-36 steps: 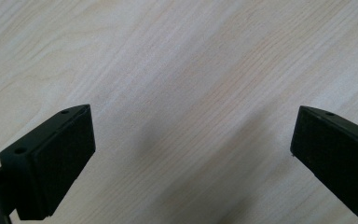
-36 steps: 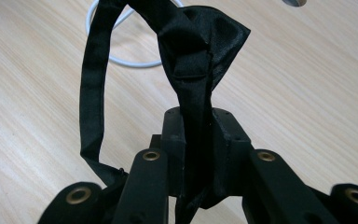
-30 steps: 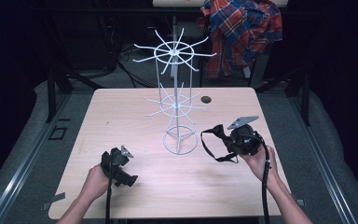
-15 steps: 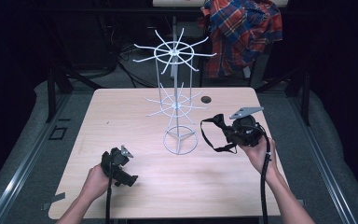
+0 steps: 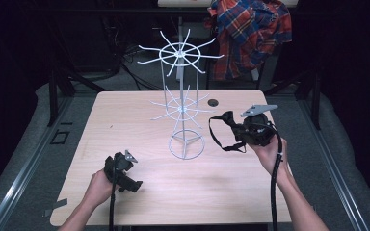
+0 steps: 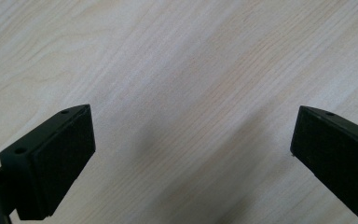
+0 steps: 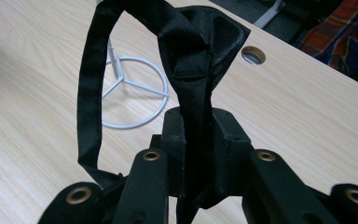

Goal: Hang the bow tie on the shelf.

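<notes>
Right gripper view: tongs (image 7: 200,154) clamp bow tie (image 7: 200,42) (left tongs (image 6: 191,154) wide).

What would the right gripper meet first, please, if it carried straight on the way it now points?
Probably the white wire rack: the right gripper, shut on the black bow tie, points left toward its pole and ring base. Depth is unclear, so it might pass in front.

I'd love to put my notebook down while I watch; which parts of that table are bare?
The table is bare along its left side, from the far corner down toward the left gripper, and along the near edge between both hands. The middle is crowded by the white wire rack; the right gripper holds a black bow tie beside it.
</notes>
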Action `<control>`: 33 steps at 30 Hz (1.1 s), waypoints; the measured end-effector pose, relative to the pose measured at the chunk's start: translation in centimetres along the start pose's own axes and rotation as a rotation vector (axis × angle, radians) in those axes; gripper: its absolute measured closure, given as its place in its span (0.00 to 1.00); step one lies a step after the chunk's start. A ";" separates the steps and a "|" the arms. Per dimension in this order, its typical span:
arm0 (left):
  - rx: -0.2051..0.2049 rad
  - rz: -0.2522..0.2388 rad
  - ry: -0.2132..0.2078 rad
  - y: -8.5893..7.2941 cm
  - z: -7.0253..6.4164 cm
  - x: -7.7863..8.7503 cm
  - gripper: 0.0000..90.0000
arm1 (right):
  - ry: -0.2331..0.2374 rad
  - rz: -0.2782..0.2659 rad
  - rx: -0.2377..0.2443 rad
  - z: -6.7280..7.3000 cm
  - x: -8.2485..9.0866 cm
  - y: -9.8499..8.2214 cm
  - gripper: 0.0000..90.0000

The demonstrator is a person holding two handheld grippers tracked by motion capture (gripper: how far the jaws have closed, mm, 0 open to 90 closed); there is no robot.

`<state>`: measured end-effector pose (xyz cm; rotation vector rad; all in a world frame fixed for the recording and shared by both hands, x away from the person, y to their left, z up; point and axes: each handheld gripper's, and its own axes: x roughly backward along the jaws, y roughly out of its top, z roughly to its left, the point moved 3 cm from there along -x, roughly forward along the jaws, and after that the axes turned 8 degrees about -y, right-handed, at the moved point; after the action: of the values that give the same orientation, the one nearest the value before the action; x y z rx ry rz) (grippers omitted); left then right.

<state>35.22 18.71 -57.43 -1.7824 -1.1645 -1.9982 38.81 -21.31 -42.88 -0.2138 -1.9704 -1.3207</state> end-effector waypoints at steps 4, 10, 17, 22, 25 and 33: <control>0.000 -0.001 -0.001 0.0 0.0 0.0 0.00 | -0.003 -0.006 -0.002 -0.1 0.2 0.2 0.85; -0.003 0.009 -0.006 0.0 0.0 -0.1 0.00 | -0.007 -0.016 -0.001 -0.3 0.4 0.8 0.85; -0.003 0.009 -0.006 0.0 0.0 -0.1 0.00 | -0.006 -0.033 0.000 -0.4 0.4 1.8 0.85; -0.003 0.006 -0.009 0.0 0.0 -0.1 0.00 | -0.011 -0.033 -0.003 -0.5 0.2 2.2 0.85; -0.003 0.007 -0.011 0.0 0.0 -0.1 0.00 | -0.012 -0.029 -0.006 -0.7 0.0 2.4 0.85; -0.001 0.016 -0.015 -0.1 0.0 -0.2 0.00 | -0.006 -0.019 -0.039 -1.1 -1.0 2.5 0.85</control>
<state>35.22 18.71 -57.63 -1.8046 -1.1496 -1.9807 41.33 -20.88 -41.50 -0.2182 -1.9575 -1.3730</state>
